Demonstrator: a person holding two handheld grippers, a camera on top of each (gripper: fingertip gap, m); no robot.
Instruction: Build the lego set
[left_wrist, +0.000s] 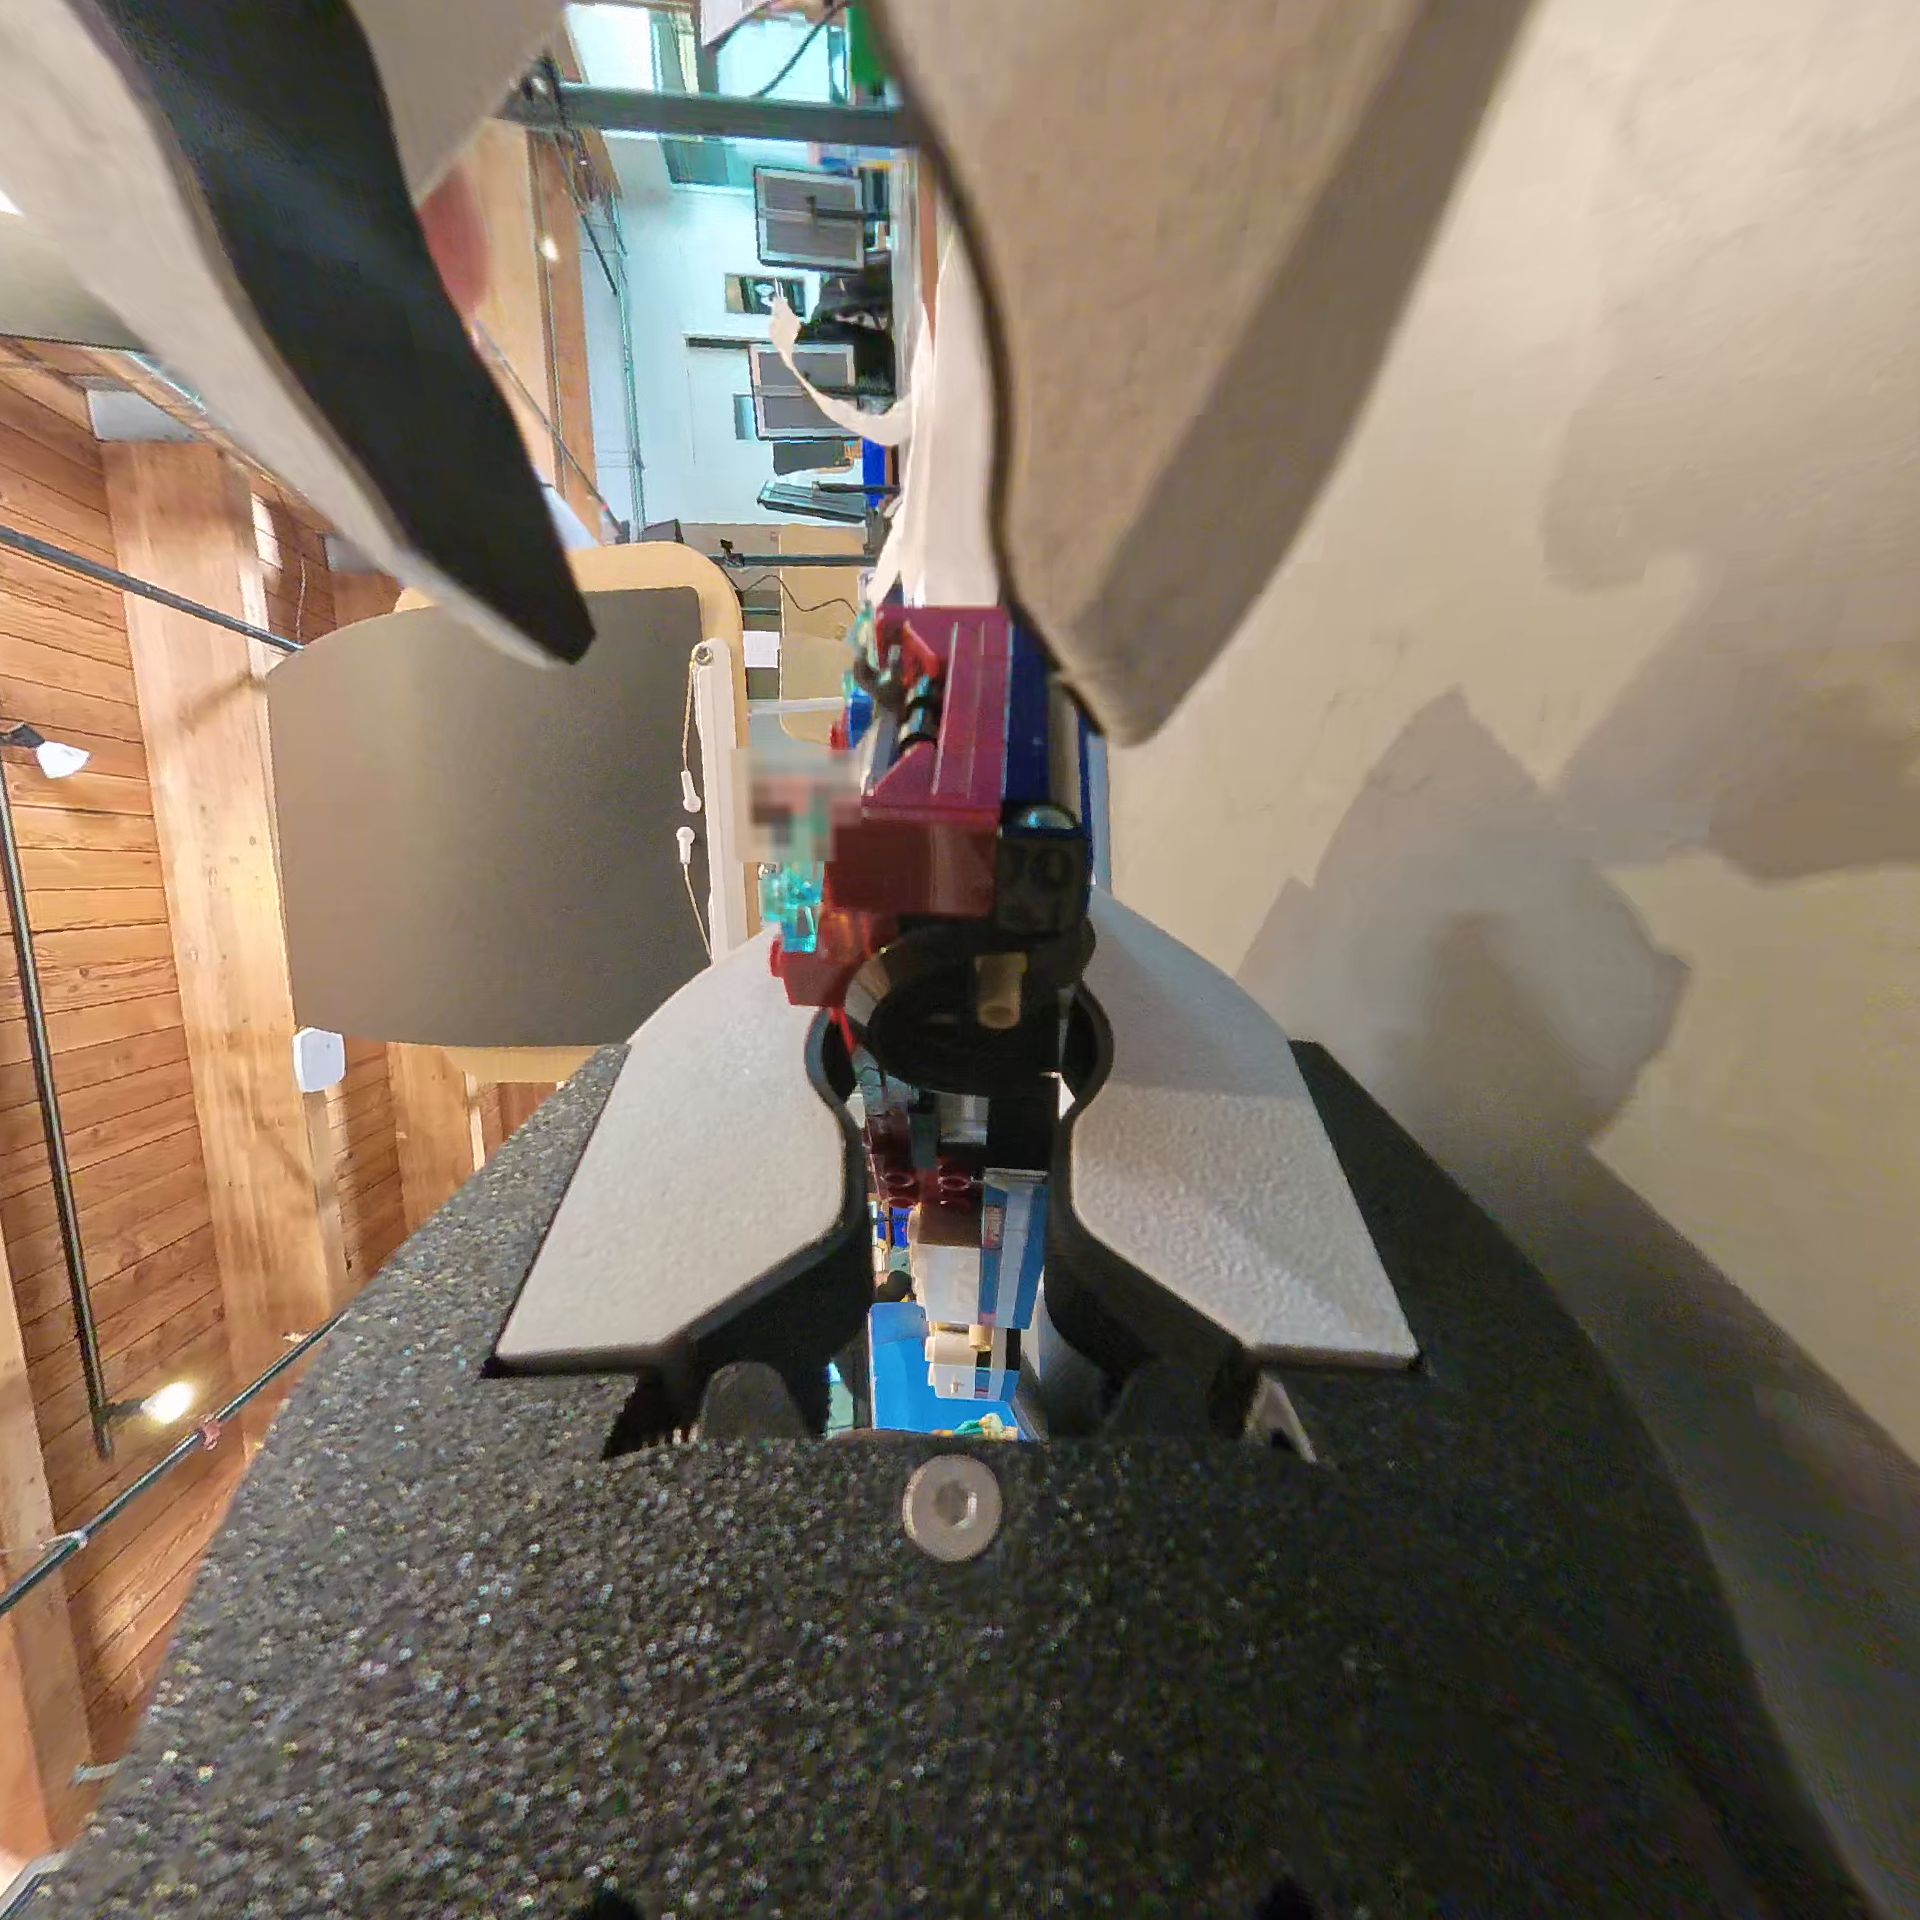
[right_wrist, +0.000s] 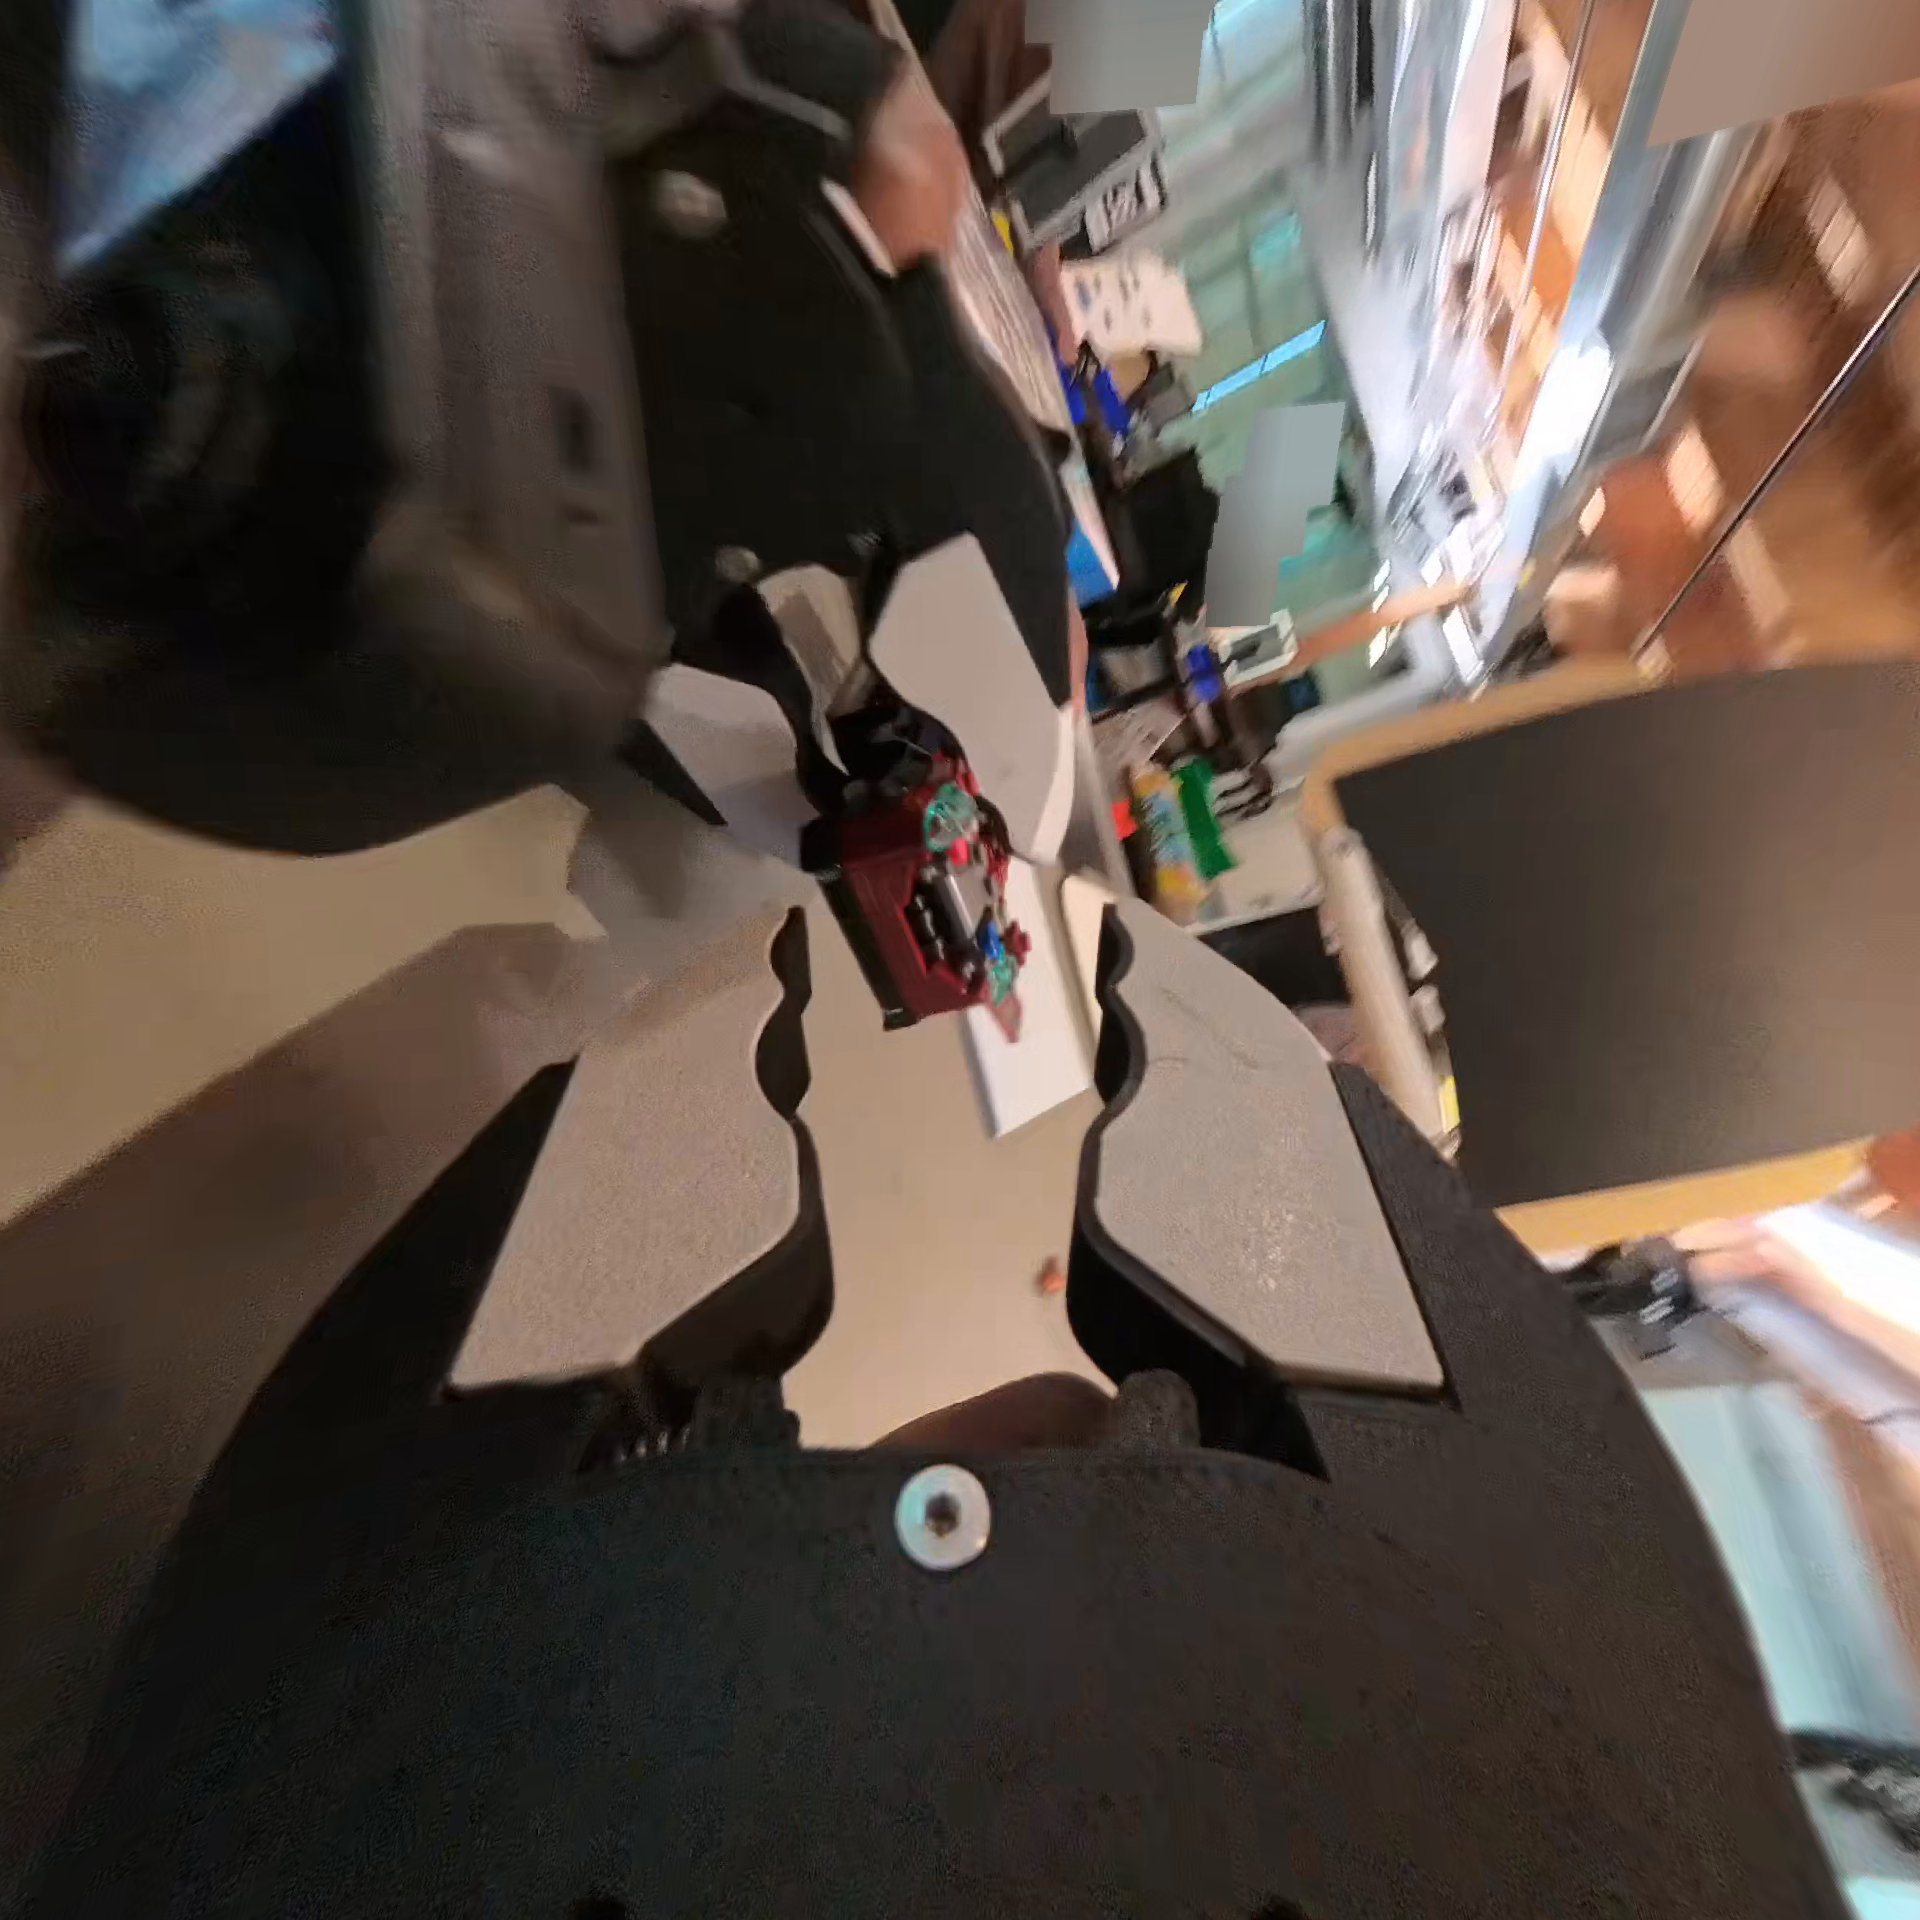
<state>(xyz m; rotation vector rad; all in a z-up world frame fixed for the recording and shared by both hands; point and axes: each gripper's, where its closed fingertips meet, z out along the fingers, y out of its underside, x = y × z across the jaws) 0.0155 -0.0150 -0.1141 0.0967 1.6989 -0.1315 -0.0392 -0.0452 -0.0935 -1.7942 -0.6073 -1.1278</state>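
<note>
Left gripper (left_wrist: 961, 997) — jaws closed on a toy brick vehicle (left_wrist: 935, 831), dark red over blue, with black wheels and a clear turquoise piece; the grey fingers (left_wrist: 717, 1122) press its lower end from both sides, and the model stands out beyond the tips, lifted clear of the beige tabletop (left_wrist: 1558, 520). A black panel with a pale wood edge (left_wrist: 478, 831) stands behind, at the left of this view; wood-planked wall farther left.

Right gripper (right_wrist: 951, 935) — jaws spread wide, nothing between the pads. The dark red model hangs just beyond its fingertips, apart from both of them. A white sheet (right_wrist: 1029, 1049) lies on the tabletop below. A small brown bit (right_wrist: 1049, 1273) rests on the tabletop between the finger bases.
</note>
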